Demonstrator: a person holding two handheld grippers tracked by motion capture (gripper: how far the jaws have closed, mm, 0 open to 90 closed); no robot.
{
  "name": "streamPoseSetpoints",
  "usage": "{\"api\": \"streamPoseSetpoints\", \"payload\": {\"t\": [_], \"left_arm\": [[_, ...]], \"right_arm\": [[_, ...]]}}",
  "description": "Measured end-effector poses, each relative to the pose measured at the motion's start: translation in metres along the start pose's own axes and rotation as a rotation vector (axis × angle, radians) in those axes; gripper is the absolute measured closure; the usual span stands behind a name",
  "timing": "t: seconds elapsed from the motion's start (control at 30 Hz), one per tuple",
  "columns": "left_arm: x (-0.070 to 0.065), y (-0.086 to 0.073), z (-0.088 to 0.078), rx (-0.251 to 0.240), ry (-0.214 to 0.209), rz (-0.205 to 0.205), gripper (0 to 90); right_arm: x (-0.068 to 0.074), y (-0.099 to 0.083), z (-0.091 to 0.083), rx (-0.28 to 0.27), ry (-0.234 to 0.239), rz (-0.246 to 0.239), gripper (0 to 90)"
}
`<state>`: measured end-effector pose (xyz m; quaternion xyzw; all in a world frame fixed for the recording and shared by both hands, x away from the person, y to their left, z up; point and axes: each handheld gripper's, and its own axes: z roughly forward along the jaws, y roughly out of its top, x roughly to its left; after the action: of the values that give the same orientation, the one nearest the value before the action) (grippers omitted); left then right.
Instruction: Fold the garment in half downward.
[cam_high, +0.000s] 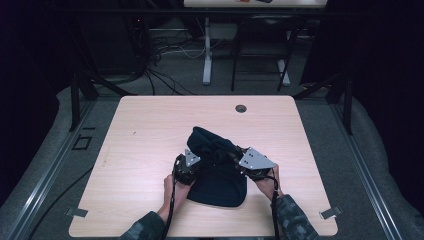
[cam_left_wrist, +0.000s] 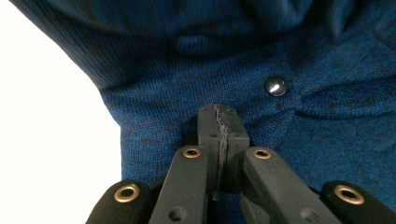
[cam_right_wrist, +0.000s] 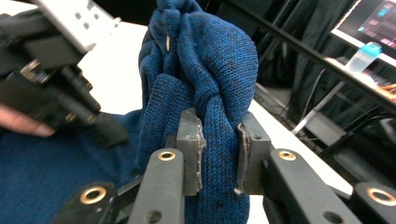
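While the dark blue knitted garment (cam_high: 217, 167) is bunched on the pale wooden bench (cam_high: 145, 150) between both tongs, folding seems only begun: left tongs (cam_left_wrist: 219, 123) are pinched on its edge, right tongs (cam_right_wrist: 219, 140) clamped on a thick fold.

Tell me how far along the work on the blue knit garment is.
Early stage. Both grippers have hold: the left gripper is shut on a thin layer, the right gripper clamps a thick bunch. The blue knit garment lies crumpled on the table; spreading or folding remains.
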<state>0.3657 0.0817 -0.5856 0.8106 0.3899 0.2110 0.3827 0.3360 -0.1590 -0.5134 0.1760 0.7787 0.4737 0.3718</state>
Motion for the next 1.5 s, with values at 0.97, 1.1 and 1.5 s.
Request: {"api": "streamPoseSetpoints", "payload": {"t": [0.97,1.1,1.5], "left_arm": [[0.031,-0.030,-0.058,0.057,-0.132,-0.035,75.4],[0.034,-0.031,-0.065,0.056,-0.145,-0.038,72.0],[0.041,-0.030,-0.085,0.035,-0.173,-0.057,47.3]], "right_arm": [[0.036,-0.029,-0.016,0.169,0.247,0.039,67.6],[0.043,-0.032,-0.021,0.205,0.281,0.047,61.0],[0.040,-0.031,-0.046,0.221,0.345,0.176,29.0]]}}
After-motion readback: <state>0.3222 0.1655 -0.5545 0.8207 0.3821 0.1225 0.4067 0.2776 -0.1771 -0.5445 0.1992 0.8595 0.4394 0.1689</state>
